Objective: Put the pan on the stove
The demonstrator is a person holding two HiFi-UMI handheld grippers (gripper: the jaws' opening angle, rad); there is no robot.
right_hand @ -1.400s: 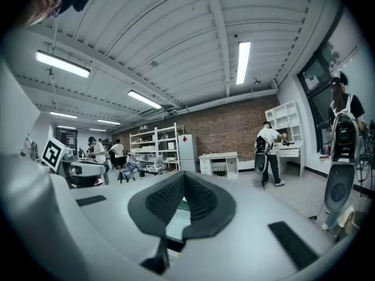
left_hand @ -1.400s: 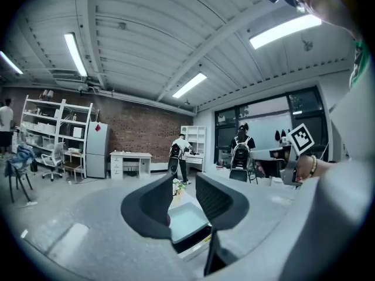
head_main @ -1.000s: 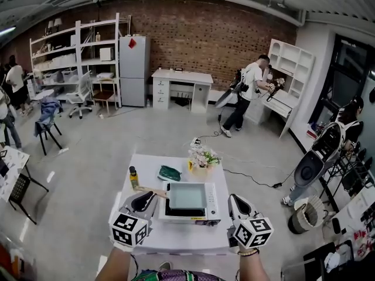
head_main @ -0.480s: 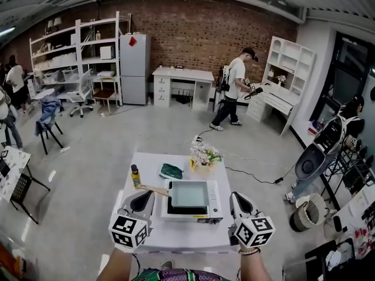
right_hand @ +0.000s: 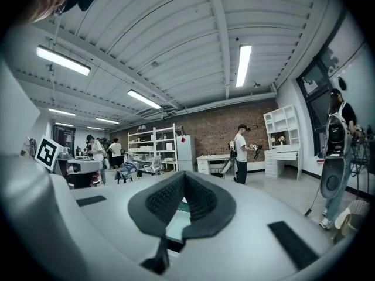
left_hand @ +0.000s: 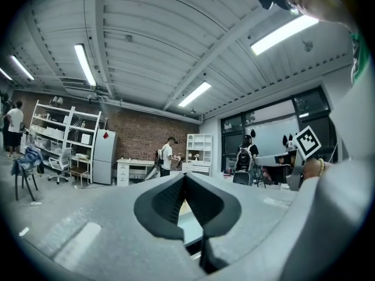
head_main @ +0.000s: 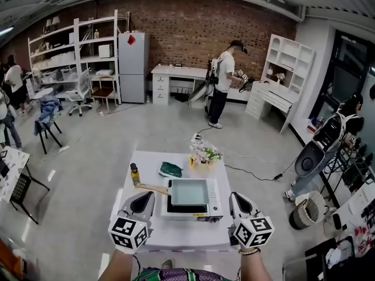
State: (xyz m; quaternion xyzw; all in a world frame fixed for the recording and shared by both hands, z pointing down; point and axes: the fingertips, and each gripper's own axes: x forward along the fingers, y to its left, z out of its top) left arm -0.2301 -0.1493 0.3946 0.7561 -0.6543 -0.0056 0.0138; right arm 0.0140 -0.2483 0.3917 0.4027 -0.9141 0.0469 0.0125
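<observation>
The square pale-green pan with a wooden handle [head_main: 187,193] looks placed on the white tabletop stove [head_main: 202,214], mid-worktop [head_main: 176,232]. The left claw [head_main: 145,196] and right claw [head_main: 235,198] are both clenched and empty. Next, I judge, only pulling back remains.

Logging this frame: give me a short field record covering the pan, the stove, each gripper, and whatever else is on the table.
pan: square, with a wooden handle pointing left; sits on the stove
stove: white, on the white table
left gripper: shut, nothing between its jaws, left of the stove
right gripper: shut, nothing between its jaws, right of the stove
behind the stove: bottle, green item, flowers
task state: pan appears already placed
</observation>
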